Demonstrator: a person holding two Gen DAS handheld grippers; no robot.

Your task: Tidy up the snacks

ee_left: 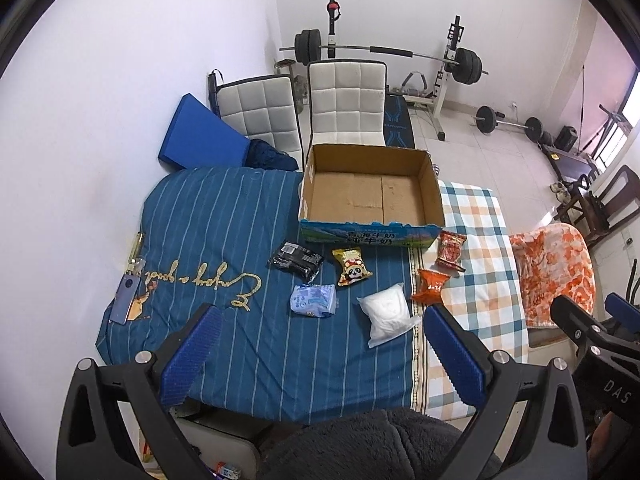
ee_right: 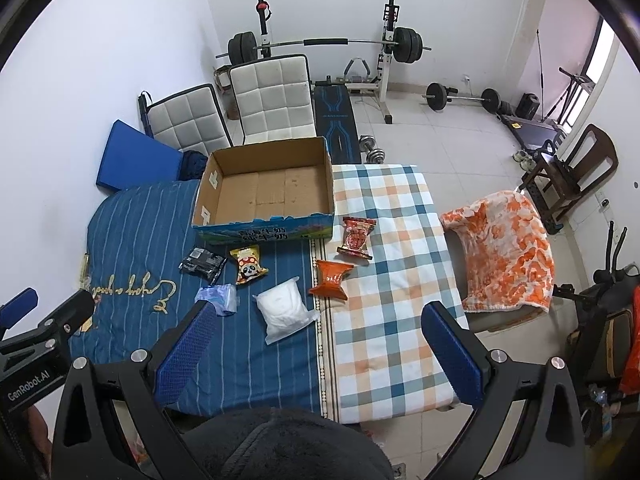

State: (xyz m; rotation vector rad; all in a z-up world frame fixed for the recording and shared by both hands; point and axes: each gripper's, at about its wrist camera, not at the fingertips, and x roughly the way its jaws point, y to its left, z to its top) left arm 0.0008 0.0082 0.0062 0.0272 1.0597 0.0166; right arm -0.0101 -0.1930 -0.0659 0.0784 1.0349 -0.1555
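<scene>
Hovering with jaws spread wide and empty, left gripper (ee_left: 320,344) and right gripper (ee_right: 316,340) face six snack packets ahead; cardboard box (ee_left: 372,232) sits beyond them.

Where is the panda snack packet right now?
The panda snack packet lies on the blue striped blanket, just in front of the open cardboard box, between the black packet and the orange packet.

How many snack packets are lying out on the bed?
6, all lying before the empty box: black packet, panda packet, blue-white packet, white bag, orange packet, red packet. None seem hidden.
</scene>
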